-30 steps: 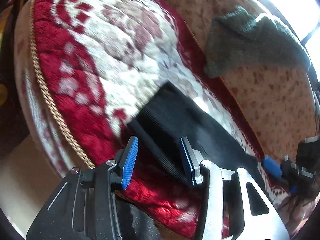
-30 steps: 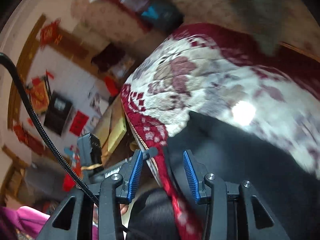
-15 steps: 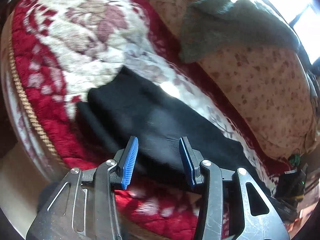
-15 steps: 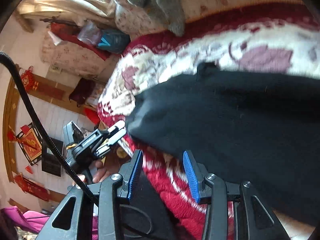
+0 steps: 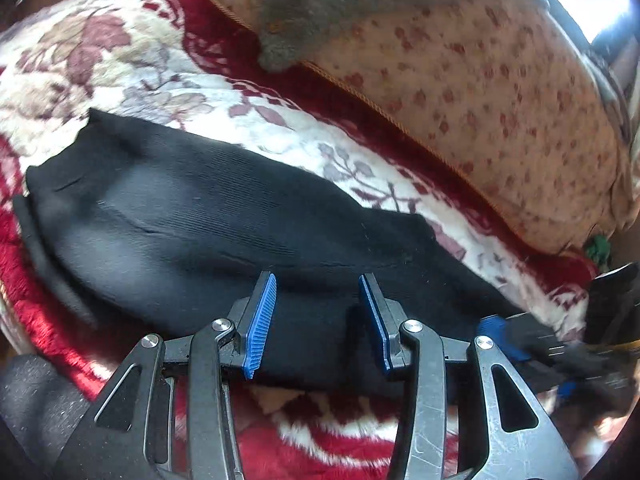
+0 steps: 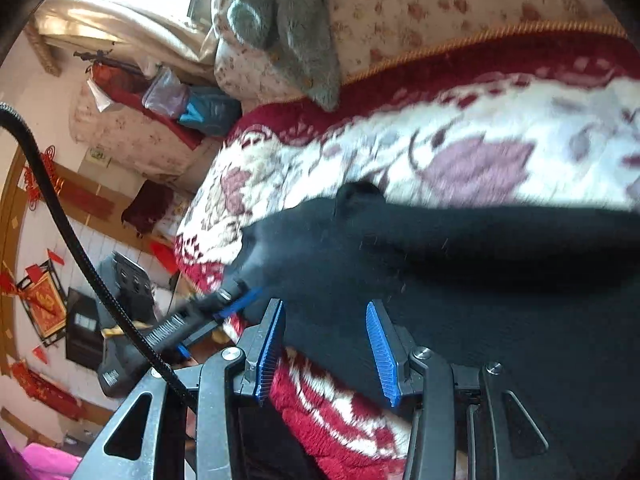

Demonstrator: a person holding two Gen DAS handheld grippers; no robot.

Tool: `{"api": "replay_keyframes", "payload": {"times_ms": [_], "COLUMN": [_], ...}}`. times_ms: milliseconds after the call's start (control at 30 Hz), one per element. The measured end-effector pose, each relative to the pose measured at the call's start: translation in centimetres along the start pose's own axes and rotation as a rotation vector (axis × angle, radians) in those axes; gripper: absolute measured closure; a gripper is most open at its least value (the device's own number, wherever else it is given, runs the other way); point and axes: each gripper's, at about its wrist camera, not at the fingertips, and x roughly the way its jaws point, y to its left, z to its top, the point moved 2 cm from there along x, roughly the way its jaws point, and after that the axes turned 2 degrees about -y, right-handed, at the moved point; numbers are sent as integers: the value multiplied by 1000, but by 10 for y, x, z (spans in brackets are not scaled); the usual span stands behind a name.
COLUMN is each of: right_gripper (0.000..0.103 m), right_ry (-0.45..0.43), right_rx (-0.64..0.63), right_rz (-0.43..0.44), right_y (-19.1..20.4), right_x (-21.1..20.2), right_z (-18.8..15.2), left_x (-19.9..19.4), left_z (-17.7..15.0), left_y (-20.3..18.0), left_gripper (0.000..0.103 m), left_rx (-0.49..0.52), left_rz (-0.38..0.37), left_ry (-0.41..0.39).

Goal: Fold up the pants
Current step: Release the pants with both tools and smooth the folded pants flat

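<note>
Black pants point(image 5: 180, 220) lie stretched across the red-and-white flowered blanket point(image 5: 120, 72) on a sofa seat. My left gripper point(image 5: 318, 284) hovers open over the pants' near edge, with dark cloth beneath the blue pads and nothing pinched. My right gripper point(image 6: 325, 308) is also open, low over the near edge of the pants point(image 6: 480, 264) where they meet the blanket's point(image 6: 480, 128) red border. The right gripper's fingers point(image 5: 494, 326) show at the right edge of the left wrist view. In the right wrist view the left gripper's fingers point(image 6: 240, 300) show close on the left.
A grey knitted cloth point(image 5: 320, 8) hangs over the flowered sofa back point(image 5: 500, 100) behind the pants. Beyond the sofa's end are a cluttered wall with red decorations point(image 6: 44, 304) and bags point(image 6: 200, 108). A black cable point(image 6: 80, 248) crosses the right wrist view.
The left gripper has slid sideways along the pants, so their end now lies far left in its view. The right gripper has dropped toward the pants' near edge. The two grippers are closer together.
</note>
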Motion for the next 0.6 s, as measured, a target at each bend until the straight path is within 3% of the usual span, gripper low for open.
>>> {"api": "replay_keyframes", "payload": {"times_ms": [100, 200, 300, 400, 533, 600], "right_gripper": [60, 58, 57, 56, 56, 56], "right_ry": [-24, -33, -31, 73, 259, 300], "right_rx": [-19, -86, -87, 13, 127, 162], "right_rz": [-7, -44, 32, 137, 163, 186], "right_y": [2, 5, 3, -10, -29, -34], "right_x": [-16, -23, -14, 23, 76, 91], "right_z": [3, 15, 43, 74, 88, 89], "left_x": [6, 5, 5, 4, 4, 5], "left_z": [-4, -3, -3, -4, -5, -5], "left_y": [-8, -11, -7, -5, -4, -5], "left_gripper": [62, 62, 62, 61, 61, 61], "left_rx": [44, 57, 44, 47, 61, 66], "left_rz": [47, 35, 21, 9, -5, -4], "left_ry": [-24, -17, -10, -13, -16, -21]}}
